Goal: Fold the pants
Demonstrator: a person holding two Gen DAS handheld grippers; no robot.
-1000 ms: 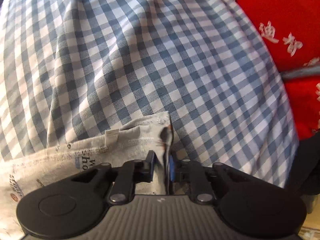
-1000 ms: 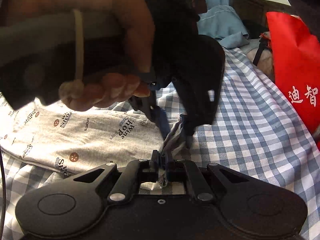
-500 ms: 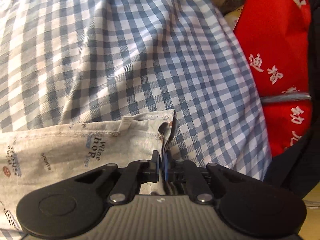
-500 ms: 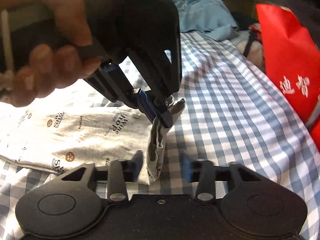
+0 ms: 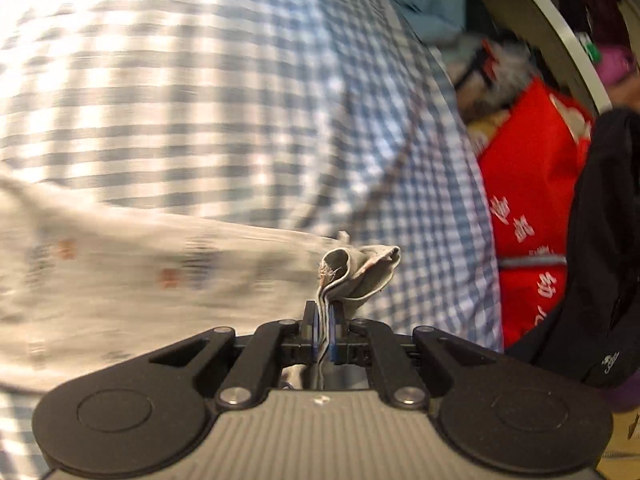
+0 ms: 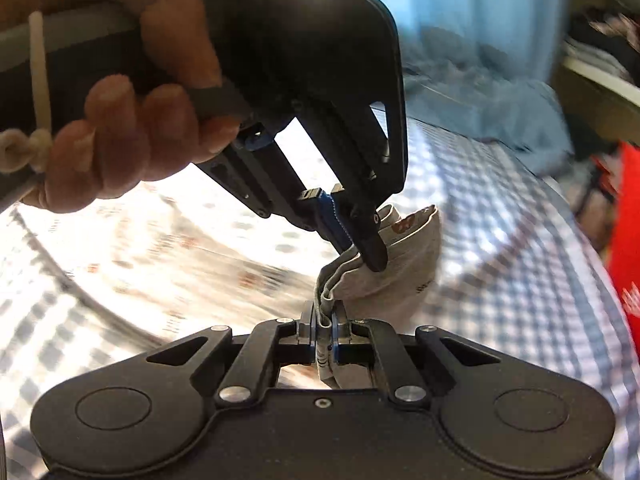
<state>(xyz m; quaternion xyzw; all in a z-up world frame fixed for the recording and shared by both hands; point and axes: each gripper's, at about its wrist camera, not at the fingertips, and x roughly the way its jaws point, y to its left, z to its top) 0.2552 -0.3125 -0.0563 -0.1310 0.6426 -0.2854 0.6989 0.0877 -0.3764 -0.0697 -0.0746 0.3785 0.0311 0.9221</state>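
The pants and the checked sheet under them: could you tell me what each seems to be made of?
The pants look like soft, matte cotton knit, likely jersey: heathered grey with small prints, bunching in limp layers where both grippers pinch them. The checked sheet looks like thin woven cotton, gingham-style: blue and white squares, matte, lying in shallow creases. The blur leaves the fibre uncertain for both.

A blue-checked bedsheet (image 5: 224, 92) in bright light, a red bag (image 5: 532, 184) and blue curtain (image 6: 460, 8) beyond.
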